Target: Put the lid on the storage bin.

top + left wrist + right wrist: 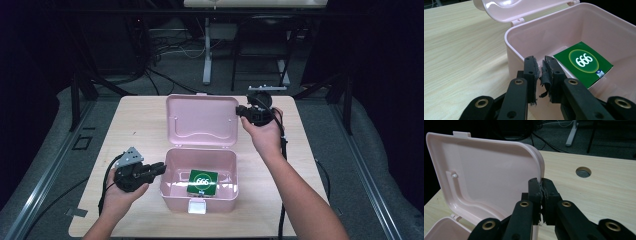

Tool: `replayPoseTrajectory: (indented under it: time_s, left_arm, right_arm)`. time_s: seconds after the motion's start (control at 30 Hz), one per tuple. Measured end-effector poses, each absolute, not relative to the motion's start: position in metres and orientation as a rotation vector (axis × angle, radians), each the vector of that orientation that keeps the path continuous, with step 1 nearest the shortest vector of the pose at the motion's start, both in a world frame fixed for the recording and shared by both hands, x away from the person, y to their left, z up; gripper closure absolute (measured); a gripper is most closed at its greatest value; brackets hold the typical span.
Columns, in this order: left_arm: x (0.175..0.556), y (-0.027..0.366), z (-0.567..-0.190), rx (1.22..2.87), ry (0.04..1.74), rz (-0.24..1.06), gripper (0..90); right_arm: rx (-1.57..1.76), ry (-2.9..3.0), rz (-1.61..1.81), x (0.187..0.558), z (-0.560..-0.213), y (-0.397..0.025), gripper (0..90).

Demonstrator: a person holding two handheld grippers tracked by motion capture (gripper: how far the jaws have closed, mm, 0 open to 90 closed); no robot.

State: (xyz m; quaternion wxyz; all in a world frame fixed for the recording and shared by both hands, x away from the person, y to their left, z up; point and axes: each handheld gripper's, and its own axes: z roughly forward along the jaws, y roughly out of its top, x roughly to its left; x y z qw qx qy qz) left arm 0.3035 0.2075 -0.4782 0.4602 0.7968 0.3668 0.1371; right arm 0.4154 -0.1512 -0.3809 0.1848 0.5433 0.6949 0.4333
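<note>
A pink plastic box [166,187] stands open mid-table, its lid [200,120] raised upright behind it. Inside lies a green pack [203,181] marked 666, flat on the floor of the box. My right gripper [239,111] is shut on the lid's right edge; the right gripper view shows that edge of the lid [491,175] pinched between the jaws of my right gripper [541,182]. My left gripper [161,168] sits at the box's left wall, shut. In the left gripper view its tips [541,62] hold nothing, with the box rim [599,27] and green pack [584,62] beyond.
The wooden table [135,125] has bare room left of the box, and a round cable hole [583,172] lies beyond the lid in the right gripper view. A white latch [196,206] sits on the box's front wall. Table legs and cables stand on the dark floor behind.
</note>
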Motion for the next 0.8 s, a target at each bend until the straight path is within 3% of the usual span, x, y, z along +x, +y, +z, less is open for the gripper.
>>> replayPoseTrajectory:
  time_s: [0.8]
  left_arm:
    - [0.303,0.207,-0.478,1.956,0.911,0.339,80.4]
  right_arm:
    - [1.384,1.92,1.318,0.374,-0.378,-0.155,86.8]
